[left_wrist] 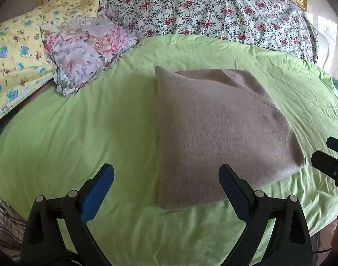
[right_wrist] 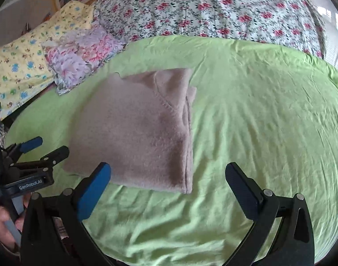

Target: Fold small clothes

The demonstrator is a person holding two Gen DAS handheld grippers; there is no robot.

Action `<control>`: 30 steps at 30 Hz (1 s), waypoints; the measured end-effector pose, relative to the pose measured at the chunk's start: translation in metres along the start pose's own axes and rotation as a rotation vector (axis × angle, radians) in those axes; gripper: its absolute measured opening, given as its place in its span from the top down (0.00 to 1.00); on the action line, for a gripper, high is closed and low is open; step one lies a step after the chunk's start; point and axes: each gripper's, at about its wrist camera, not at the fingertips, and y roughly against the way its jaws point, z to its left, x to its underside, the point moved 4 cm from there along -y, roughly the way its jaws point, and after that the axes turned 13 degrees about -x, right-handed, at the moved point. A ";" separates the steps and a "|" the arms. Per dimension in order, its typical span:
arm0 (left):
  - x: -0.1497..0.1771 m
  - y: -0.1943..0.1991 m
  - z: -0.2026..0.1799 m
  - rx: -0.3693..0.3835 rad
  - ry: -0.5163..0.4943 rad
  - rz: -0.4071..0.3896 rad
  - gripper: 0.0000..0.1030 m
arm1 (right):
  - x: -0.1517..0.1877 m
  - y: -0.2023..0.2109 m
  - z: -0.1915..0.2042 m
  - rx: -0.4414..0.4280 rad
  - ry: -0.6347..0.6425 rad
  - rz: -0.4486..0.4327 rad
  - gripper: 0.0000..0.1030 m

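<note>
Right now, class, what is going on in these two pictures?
A person is folding small clothes on a bed, holding a two-finger gripper in each hand. A beige fleece garment lies folded into a compact shape on the green sheet. The left gripper and the right gripper are both open and hold nothing; they sit near the garment's near edge. Floral bedding and a flowered pillow lie at the back.

My small beige fleece garment (left_wrist: 215, 133) lies folded into a flat, squarish bundle on the green bedsheet (left_wrist: 80, 122), near its middle.
</note>
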 end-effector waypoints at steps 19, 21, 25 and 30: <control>-0.013 -0.007 -0.014 0.008 -0.048 0.025 0.07 | -0.022 -0.024 0.004 -0.058 0.021 0.087 0.00; -0.016 -0.007 -0.014 0.025 -0.042 0.025 0.07 | -0.025 -0.024 0.003 -0.073 0.015 0.092 0.00; -0.022 -0.005 -0.010 0.055 -0.014 0.016 0.07 | -0.032 -0.024 -0.004 -0.098 -0.026 0.077 0.00; -0.025 -0.007 -0.010 0.051 -0.015 0.015 0.07 | -0.036 -0.027 -0.011 -0.100 -0.059 0.072 0.00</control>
